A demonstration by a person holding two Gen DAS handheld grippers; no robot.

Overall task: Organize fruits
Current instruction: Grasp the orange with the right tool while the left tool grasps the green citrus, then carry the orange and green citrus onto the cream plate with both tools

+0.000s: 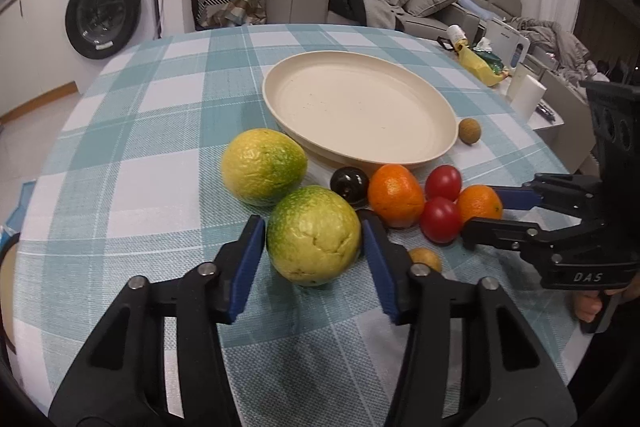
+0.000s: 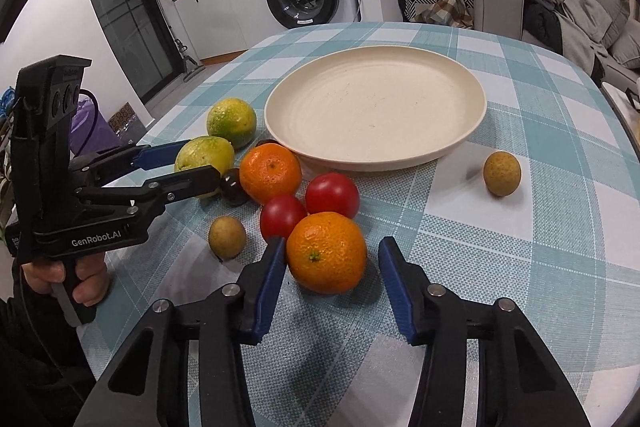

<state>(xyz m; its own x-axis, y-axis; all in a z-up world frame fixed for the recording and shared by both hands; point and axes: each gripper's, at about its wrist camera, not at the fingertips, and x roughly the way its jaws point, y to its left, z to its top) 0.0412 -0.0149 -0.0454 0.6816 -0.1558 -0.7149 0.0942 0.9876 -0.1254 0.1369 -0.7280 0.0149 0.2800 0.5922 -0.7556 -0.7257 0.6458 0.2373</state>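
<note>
A double pick-up is in hand, judged from how the fruits lie: every fruit is on the checked worktop (image 1: 132, 155) and the cream plate (image 1: 420, 161) is bare.

The left gripper (image 1: 314, 241) is set around the nearer green-yellow citrus (image 1: 313, 241). Its jaws are at a middling width and its blue pads (image 1: 251, 259) sit at the fruit's two sides; the right pad looks to be in contact, while a thin gap may remain at the left one, so a firm hold cannot be confirmed. A second green-yellow citrus (image 1: 262, 167) lies just behind, near the plate's rim.

The right gripper (image 2: 332, 259) is placed around the nearer mandarin (image 2: 327, 253), with jaws likewise half narrowed. The left pad (image 2: 269, 279) appears to touch the peel, while a clear gap is seen at the right pad, so this fruit is not yet clamped.

Crowded beside the mandarin are two red tomatoes (image 2: 304, 203), a second mandarin (image 2: 270, 173) and a dark round fruit (image 2: 232, 187). Two small tan fruits, perhaps longans, lie apart: one (image 2: 227, 237) near the cluster, one (image 2: 502, 174) beside the plate.

Next, both grips would need to be completed, then each fruit lifted clear of its neighbours, so the tomatoes touching the mandarin are not rolled, and carried over the rim to be set down on the plate.
</note>
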